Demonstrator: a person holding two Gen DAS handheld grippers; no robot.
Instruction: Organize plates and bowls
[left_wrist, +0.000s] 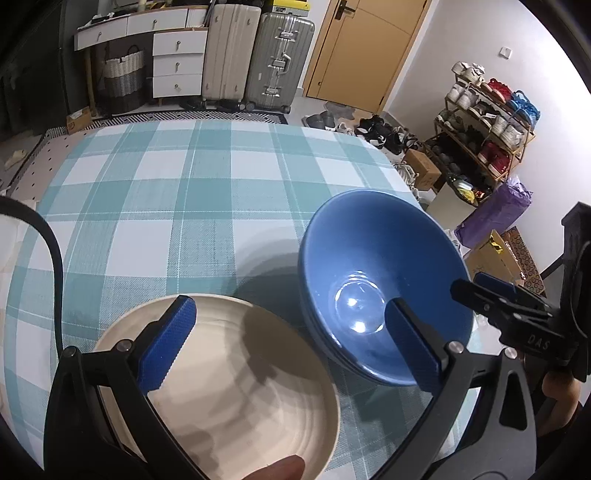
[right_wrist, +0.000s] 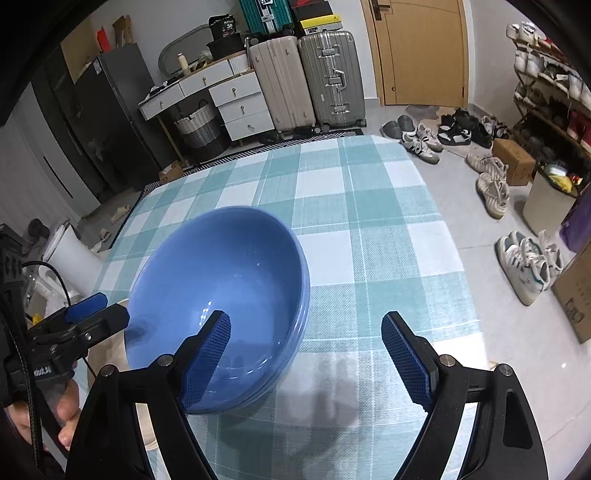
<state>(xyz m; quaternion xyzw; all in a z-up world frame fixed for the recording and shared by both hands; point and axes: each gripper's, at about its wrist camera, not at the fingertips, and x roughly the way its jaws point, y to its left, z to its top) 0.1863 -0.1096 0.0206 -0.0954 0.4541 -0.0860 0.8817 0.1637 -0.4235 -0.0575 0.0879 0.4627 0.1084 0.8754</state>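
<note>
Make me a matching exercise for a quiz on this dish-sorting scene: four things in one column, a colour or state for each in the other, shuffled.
Things:
1. ribbed ceramic plate
2. glossy stacked bowls
3. checked tablecloth
4. left gripper

Descriptions:
A. teal and white
B. cream
C. open, holding nothing
D. blue

Pairs: 1-B, 2-D, 3-A, 4-C

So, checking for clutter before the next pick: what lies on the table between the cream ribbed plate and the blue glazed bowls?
Nothing: only bare checked tablecloth and shadow separate the cream ribbed plate from the blue glazed bowls, seen in the left wrist view.
</note>
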